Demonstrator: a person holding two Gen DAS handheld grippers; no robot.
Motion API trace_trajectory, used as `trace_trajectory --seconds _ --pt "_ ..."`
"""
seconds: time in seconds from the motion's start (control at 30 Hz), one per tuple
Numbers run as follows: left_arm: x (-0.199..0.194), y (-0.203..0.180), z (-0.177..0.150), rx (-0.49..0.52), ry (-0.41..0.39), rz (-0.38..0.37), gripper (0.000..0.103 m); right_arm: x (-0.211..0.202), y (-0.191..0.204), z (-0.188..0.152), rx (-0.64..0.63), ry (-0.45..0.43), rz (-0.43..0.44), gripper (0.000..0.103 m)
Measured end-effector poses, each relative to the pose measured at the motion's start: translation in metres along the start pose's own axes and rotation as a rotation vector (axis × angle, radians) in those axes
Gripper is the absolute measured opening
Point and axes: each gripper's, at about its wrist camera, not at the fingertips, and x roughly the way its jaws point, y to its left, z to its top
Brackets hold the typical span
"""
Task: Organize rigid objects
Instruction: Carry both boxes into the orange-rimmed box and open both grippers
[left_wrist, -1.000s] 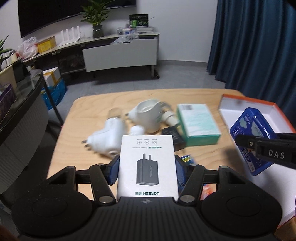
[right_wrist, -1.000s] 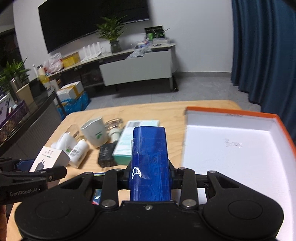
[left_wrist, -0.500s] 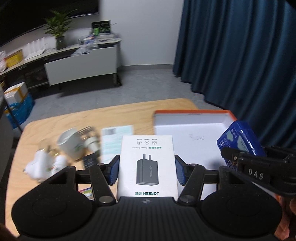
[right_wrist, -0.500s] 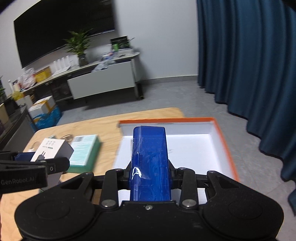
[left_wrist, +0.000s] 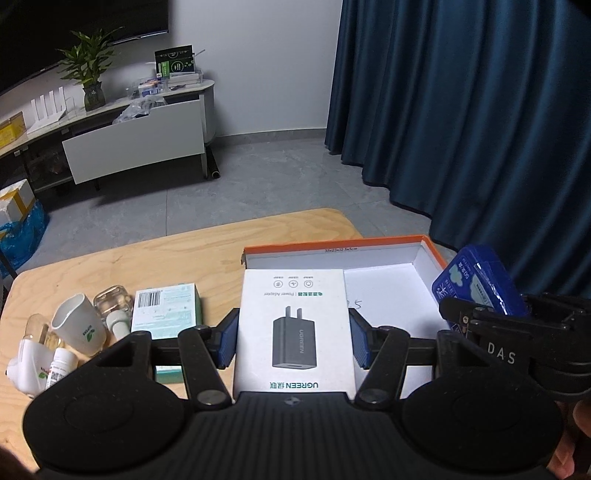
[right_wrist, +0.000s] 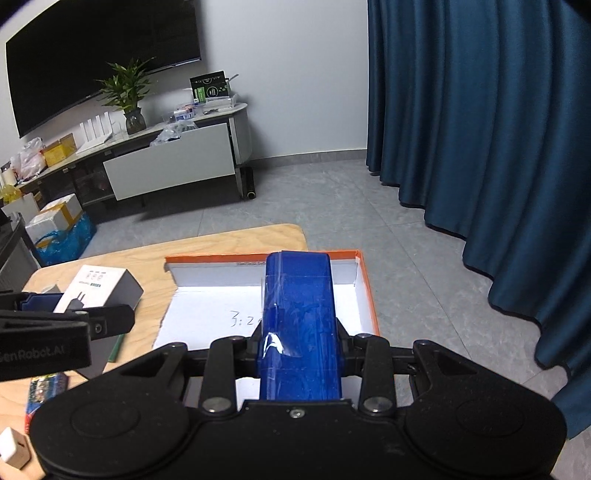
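Observation:
My left gripper is shut on a white power-adapter box, held above the near left part of an open orange-rimmed white box. My right gripper is shut on a blue tin, held over the same box. The blue tin also shows at the right of the left wrist view. The adapter box shows at the left of the right wrist view.
On the wooden table, left of the box, lie a teal-white carton, a white cup, a clear bottle and white bottles. Blue curtains hang to the right. A colourful packet lies near the front.
Both grippers have swung right with their loads, from over the cluttered part of the table to over the open box. The grips are unchanged.

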Motion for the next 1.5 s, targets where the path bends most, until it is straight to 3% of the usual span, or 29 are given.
trace_trajectory --seconds 1.2,1.3,1.4,1.5 --pt "0.061 -0.005 0.02 -0.062 0.063 0.038 0.06 0.102 0.013 0.021 -0.091 0.09 0.003 0.04" --pt "0.064 -0.007 0.024 -0.075 0.061 0.029 0.06 0.104 0.012 0.023 -0.096 0.087 -0.009 0.045" --pt "0.065 -0.005 0.024 -0.093 0.067 0.017 0.061 0.097 0.007 0.022 -0.081 0.048 -0.016 0.057" --pt "0.06 -0.006 0.024 -0.084 0.066 0.012 0.07 0.086 0.004 0.023 -0.072 0.026 -0.026 0.059"
